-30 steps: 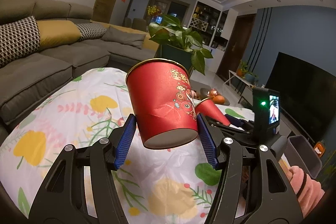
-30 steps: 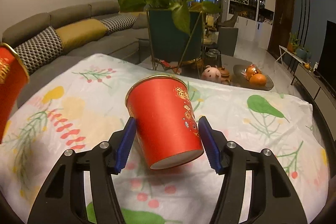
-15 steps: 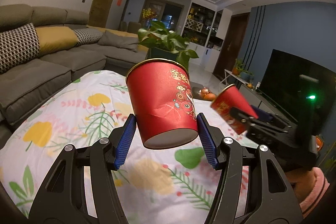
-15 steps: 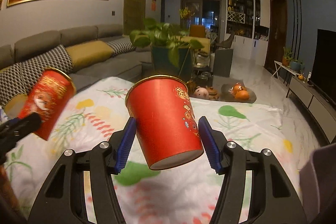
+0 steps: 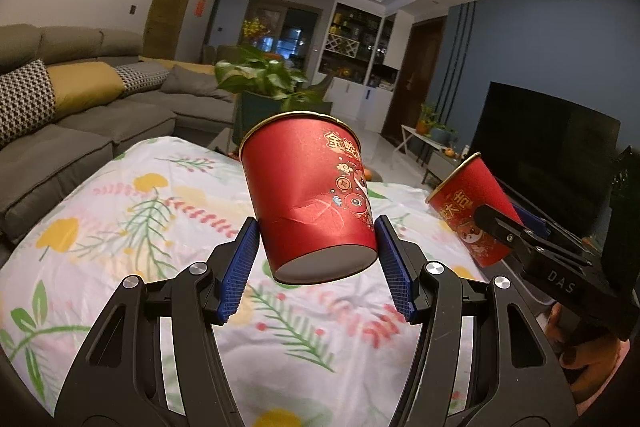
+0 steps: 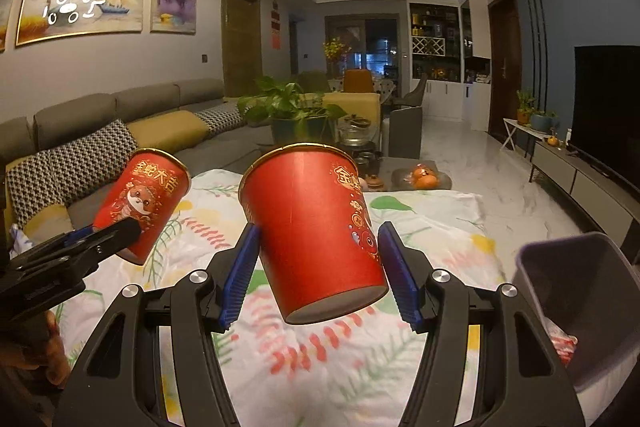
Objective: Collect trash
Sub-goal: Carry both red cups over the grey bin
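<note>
On the left side, the left gripper [image 5: 316,247] is clamped on a red paper cup [image 5: 308,195], its blue pads [image 5: 240,263] pressing the lower wall on both sides; the cup is tilted, mouth up and leaning away, and a crease shows in its wall near the left pad. It hangs in the air above the floral tablecloth [image 5: 120,227], clear of the cloth. The right wrist view shows this same pair at its left edge, the left gripper [image 6: 116,235] gripping its cup [image 6: 144,203] by the base, with a hand [image 6: 52,355] below it.

In the middle, the cloth between the two cups shows no other litter, though much of it is hidden behind the tools.

Further right, the right gripper [image 6: 318,263] is likewise shut around a second red cup [image 6: 316,227], held low on its wall between the pads, tilted the same way and lifted off the table. At the far right stands a grey bin [image 6: 580,267], just beside the right gripper and lower than the cup, with something red and white lying inside.

By my reading, the picking up is done for both cups and the dropping is what remains: neither cup is over the bin mouth yet. The right cup is the nearer one; the left cup is well apart from the bin, on the far side of the right tool
</note>
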### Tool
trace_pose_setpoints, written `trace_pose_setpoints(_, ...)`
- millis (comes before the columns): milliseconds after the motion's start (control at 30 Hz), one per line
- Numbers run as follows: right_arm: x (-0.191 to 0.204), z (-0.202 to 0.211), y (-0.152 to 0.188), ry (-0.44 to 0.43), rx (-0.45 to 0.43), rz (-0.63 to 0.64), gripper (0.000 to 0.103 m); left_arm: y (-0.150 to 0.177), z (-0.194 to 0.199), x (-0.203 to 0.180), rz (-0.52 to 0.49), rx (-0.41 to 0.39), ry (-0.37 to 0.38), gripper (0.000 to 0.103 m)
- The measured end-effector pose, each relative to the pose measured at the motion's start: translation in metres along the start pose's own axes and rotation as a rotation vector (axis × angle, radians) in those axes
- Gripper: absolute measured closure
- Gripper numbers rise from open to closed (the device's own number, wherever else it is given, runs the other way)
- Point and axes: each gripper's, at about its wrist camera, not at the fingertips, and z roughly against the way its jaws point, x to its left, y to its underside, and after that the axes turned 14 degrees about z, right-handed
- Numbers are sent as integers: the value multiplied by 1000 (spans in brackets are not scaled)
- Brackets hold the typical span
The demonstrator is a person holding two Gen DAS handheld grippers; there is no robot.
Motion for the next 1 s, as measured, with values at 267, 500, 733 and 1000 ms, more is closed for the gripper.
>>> trace_pose_setpoints(267,-21,27,13,42,-16,-50,43,14,3,-28,-23,22,32,45)
trace_pose_setpoints(500,-38,46,30,70,-20,-90,43,28,1,-56,-51,42,67,45)
trace_pose_setpoints(733,-58,64,41,116,-20,-120,43,40,-6,-84,-74,60,108,45)
trace_pose_setpoints(1000,-90,83,52,192,-34,-161,43,52,-22,-126,-116,84,174,45)
